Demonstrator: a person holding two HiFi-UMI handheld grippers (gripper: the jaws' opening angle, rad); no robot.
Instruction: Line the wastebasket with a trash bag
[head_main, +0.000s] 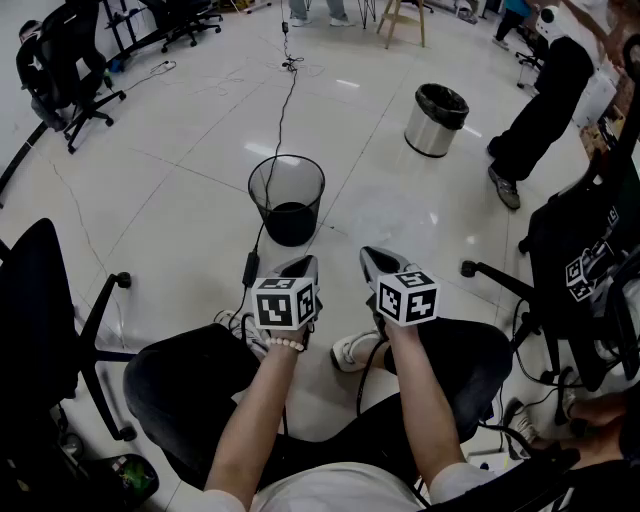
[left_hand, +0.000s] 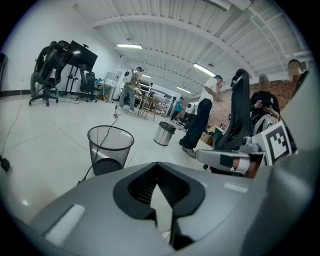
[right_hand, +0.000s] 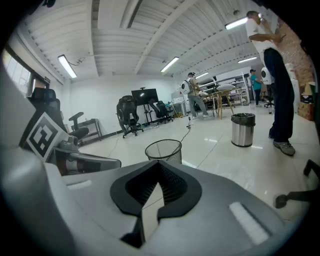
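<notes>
I am holding the left gripper and the right gripper side by side above my knees, both tilting down toward the white floor. Each is showing its jaws pressed together with nothing between them. The black wire wastebasket is standing upright just beyond them, slightly left, with a black cable running up to its far rim. The dark patch at its bottom is probably its solid base, and a steel bin is standing farther off to the right.
</notes>
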